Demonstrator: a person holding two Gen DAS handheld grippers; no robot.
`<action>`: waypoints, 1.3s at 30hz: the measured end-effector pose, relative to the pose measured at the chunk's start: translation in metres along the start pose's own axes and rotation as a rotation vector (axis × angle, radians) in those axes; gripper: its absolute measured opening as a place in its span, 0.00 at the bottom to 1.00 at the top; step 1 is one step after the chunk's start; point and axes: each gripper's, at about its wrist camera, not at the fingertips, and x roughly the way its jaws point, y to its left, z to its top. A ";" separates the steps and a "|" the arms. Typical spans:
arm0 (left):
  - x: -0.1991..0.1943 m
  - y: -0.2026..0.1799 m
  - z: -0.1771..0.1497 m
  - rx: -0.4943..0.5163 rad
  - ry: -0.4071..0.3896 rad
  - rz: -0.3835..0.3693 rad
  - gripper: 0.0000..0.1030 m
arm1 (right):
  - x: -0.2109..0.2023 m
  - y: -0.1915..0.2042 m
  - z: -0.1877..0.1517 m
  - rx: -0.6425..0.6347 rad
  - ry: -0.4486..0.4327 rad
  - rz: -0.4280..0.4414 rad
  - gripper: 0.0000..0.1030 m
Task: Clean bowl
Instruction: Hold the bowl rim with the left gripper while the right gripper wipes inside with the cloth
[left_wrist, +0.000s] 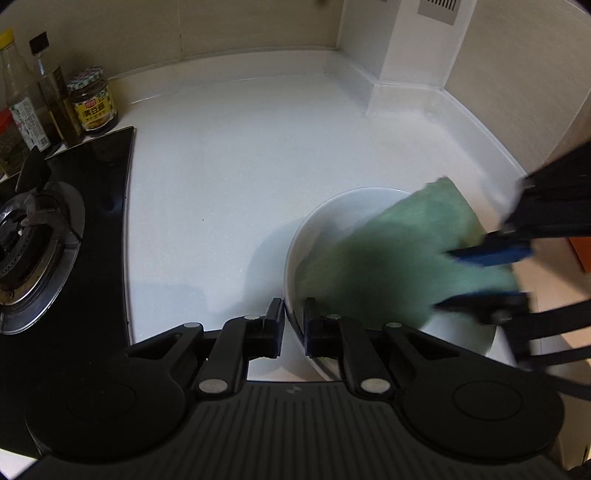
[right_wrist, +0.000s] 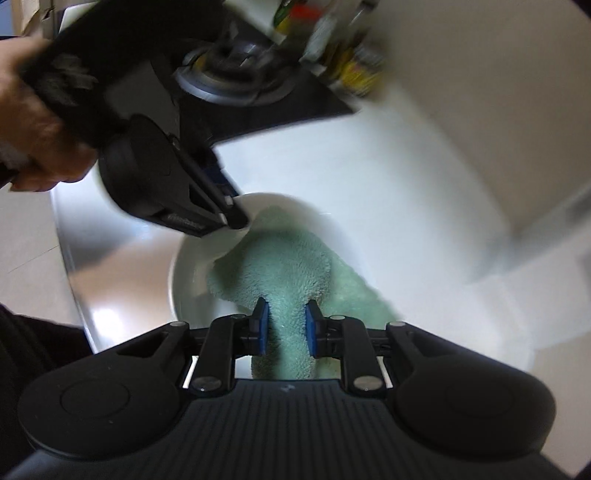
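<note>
Left wrist view: my left gripper (left_wrist: 294, 325) sits at lower centre, its two fingers closed on the near rim of the white bowl (left_wrist: 332, 210), one finger outside the wall and one inside. The bowl stands on the white countertop (left_wrist: 229, 158) at lower right of the frame. Only this view shows sharply the black glass hob (left_wrist: 92, 192) with its round metal gas burner (left_wrist: 33, 236) at the left edge, and behind it, at upper left, a jar with a checked lid (left_wrist: 94, 103) and two tall bottles (left_wrist: 40, 96). My right gripper (left_wrist: 487, 280) enters from the right, blurred, blue pads pinched on the green cloth (left_wrist: 391, 258).

Right wrist view: the right gripper (right_wrist: 287, 325) at lower centre has its blue pads (right_wrist: 263, 325) closed on a bunched neck of the green cloth (right_wrist: 291, 266). Only here does the looped terry pile show, and the cloth spreading across the smooth, glossy bowl (right_wrist: 192, 280) interior. The left gripper (right_wrist: 232, 218) reaches in from the upper left, tips on the far rim, with my bare hand (right_wrist: 40, 140) behind it at the left edge. The hob and bottles at the top are smeared.
</note>
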 end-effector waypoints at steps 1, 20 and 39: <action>0.000 0.001 0.000 -0.001 0.000 -0.004 0.09 | 0.009 -0.005 0.002 0.039 0.020 0.038 0.16; 0.007 0.004 0.012 0.034 0.015 -0.015 0.05 | 0.029 -0.024 -0.018 0.044 0.234 0.170 0.16; 0.012 -0.003 0.015 -0.012 0.010 0.046 0.03 | -0.026 -0.056 -0.061 0.006 0.149 0.267 0.16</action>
